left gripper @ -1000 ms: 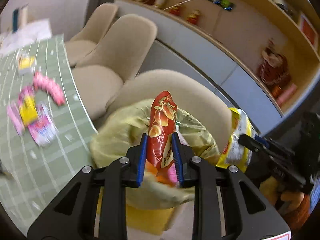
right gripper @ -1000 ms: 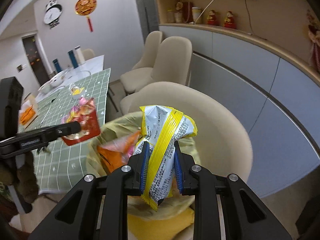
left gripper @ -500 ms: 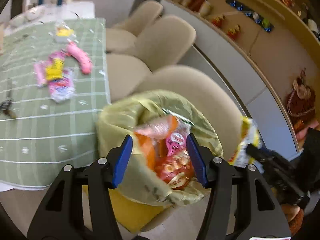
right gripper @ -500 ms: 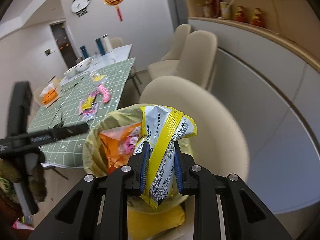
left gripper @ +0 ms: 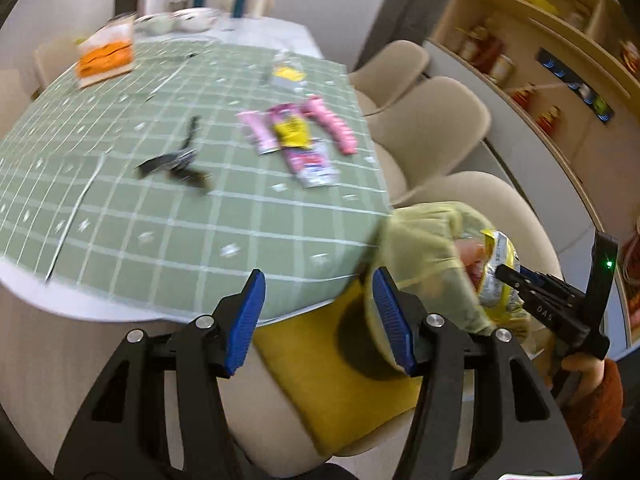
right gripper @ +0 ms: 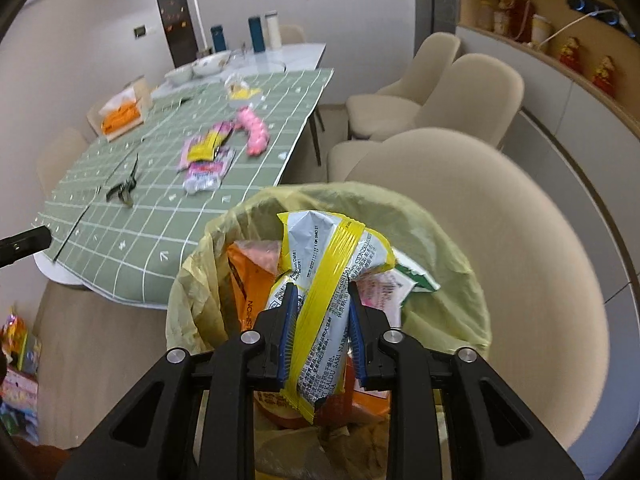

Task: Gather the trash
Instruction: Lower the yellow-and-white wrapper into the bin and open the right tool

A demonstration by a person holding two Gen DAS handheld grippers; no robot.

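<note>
Right wrist view showed the right gripper [right gripper: 323, 322], jaws just loosening, around a yellow wrapper [right gripper: 329, 292] over the bin bag [right gripper: 448, 300]; it might snag on the pads. Left gripper [left gripper: 318, 318] stood released and empty, so wrappers on the table [left gripper: 160, 216] could be missed.

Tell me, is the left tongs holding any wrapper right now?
No, the left tongs stand wide open with nothing between their blue pads, only the green checked tablecloth and yellow seat cushion showing behind them.

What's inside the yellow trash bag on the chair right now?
The yellow trash bag holds an orange wrapper, a pink and white packet and the yellow and silver wrapper between the right gripper fingers. Anything deeper is covered.
</note>
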